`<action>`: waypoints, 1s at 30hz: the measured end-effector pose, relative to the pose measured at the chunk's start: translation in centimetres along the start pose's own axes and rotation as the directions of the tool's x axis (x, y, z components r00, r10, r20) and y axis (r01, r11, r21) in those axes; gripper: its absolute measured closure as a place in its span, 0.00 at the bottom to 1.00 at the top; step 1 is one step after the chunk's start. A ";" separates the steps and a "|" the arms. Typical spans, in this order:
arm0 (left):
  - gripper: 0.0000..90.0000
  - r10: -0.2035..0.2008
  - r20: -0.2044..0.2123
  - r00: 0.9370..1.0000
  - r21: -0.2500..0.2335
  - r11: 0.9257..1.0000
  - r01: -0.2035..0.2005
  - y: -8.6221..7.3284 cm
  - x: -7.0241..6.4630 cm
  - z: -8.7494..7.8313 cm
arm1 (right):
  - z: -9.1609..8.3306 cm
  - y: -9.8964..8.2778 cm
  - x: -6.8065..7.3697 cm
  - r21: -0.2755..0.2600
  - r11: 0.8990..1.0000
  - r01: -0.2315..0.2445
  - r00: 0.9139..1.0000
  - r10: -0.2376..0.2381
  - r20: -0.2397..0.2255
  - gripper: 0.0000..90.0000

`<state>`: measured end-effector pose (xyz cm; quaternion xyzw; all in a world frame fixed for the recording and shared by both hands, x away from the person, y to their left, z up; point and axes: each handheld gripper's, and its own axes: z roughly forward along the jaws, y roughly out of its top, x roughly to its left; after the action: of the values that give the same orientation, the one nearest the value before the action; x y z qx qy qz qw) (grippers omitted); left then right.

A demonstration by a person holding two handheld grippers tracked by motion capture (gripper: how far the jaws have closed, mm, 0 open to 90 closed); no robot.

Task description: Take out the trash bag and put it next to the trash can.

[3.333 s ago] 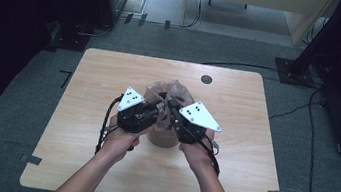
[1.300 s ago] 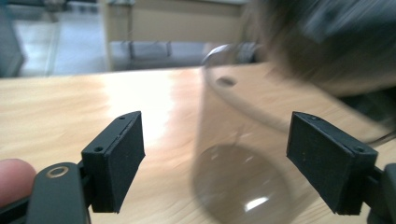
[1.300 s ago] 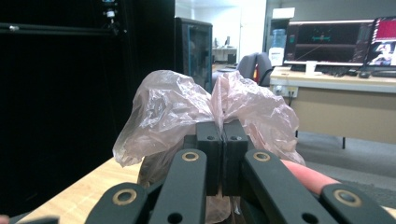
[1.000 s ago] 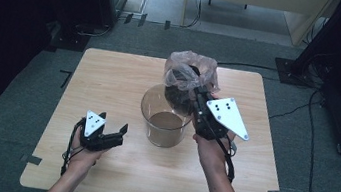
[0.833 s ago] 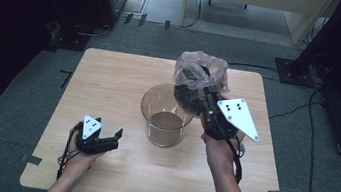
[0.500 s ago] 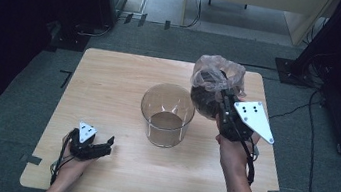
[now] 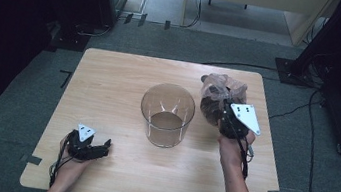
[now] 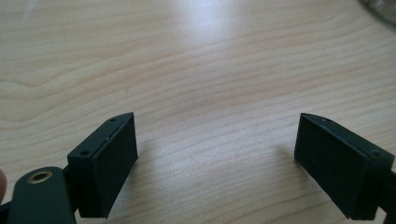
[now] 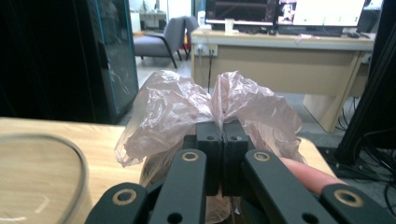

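A crumpled pinkish plastic bag (image 7: 216, 98) with something dark inside sits low over the table's right side, pinched at its gathered top by my right gripper (image 7: 225, 115). The right gripper view has the jaws pressed together on the bag (image 9: 177, 112), whose thin film bunches out on both sides. A clear round container (image 7: 166, 114) stands at the table's middle, left of the bag, its rim (image 9: 42, 140) at the left edge of the right gripper view. My left gripper (image 7: 105, 146) rests near the front left edge, jaws wide apart over bare wood (image 8: 215, 154), nothing between them.
The wooden table (image 7: 110, 82) has bare room at the back and left. Dark cabinets (image 7: 45, 2) stand left of it and cables (image 7: 243, 66) run over the floor behind. A desk with monitors (image 9: 280, 42) and a chair (image 9: 163, 37) lie beyond.
My right gripper carried the bag from above the container rightward and down to the table's right side. My left gripper drew back from the container to the front left edge and sank to the table.
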<state>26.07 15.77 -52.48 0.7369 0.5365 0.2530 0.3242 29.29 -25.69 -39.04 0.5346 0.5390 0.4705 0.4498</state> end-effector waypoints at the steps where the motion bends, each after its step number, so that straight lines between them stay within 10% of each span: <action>1: 0.14 0.000 0.000 1.000 0.000 1.000 0.000 0.0 0.0 0.0 | 0.0 0.0 0.0 0.000 1.000 0.000 1.000 0.000 0.000 1.00; 13: 0.14 -0.010 0.021 1.000 0.006 1.000 0.010 0.0 0.2 0.0 | 2.9 -5.5 1.5 0.072 0.997 0.018 0.994 -0.010 -0.106 0.98; 24: 0.14 -0.006 0.024 1.000 0.007 1.000 0.006 0.0 0.2 0.1 | 0.4 -6.3 1.4 0.147 0.986 0.077 0.972 -0.041 -0.233 0.18; 30: 0.14 -0.004 0.027 1.000 0.007 1.000 0.004 0.1 0.2 0.1 | -0.9 -7.3 0.7 0.240 0.965 0.107 0.953 -0.030 -0.303 0.03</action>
<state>26.24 15.90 -52.50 0.7402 0.5345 0.2407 0.3294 27.28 -24.92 -46.14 0.4919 0.6744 0.4566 0.3078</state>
